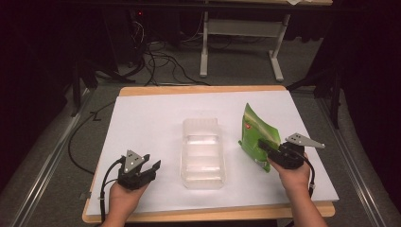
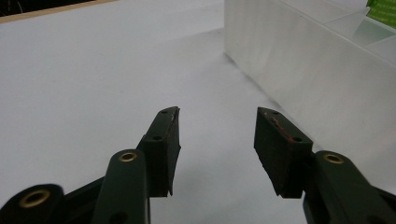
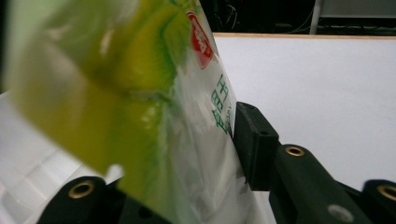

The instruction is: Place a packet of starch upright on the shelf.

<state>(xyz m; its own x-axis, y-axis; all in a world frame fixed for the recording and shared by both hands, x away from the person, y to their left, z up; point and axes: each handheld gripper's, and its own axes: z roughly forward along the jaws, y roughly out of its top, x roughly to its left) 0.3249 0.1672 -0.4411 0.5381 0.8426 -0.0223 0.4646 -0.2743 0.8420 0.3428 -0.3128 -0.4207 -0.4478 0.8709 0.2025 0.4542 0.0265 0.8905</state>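
Two grippers are working over the white table (image 1: 142, 118), one in each of the person's hands. The right gripper (image 1: 265, 147) is gripping a green packet (image 1: 255, 135), standing it nearly upright with its top corner curling over toward the far side. From the right gripper view, the packet (image 3: 140, 107) is sitting between the two jaws, the one on the right pressing flat against its clear lower part (the other jaw is hidden behind the plastic). So this tool is clamping the packet, which is hovering over the right side of the table, just beside the clear plastic container (image 1: 203, 153) and apart from it.

That container is lying in the middle of the table, long side running away from the person, and it is looking empty as far as I can tell through its ribbed bottom.

The left gripper (image 1: 150, 166) is resting low at the near left of the table, well apart from the packet. In the left gripper view its jaws are standing wide apart with nothing between them, bare table showing in the gap, and the container's frosted wall (image 2: 299, 60) is rising just off to one side.
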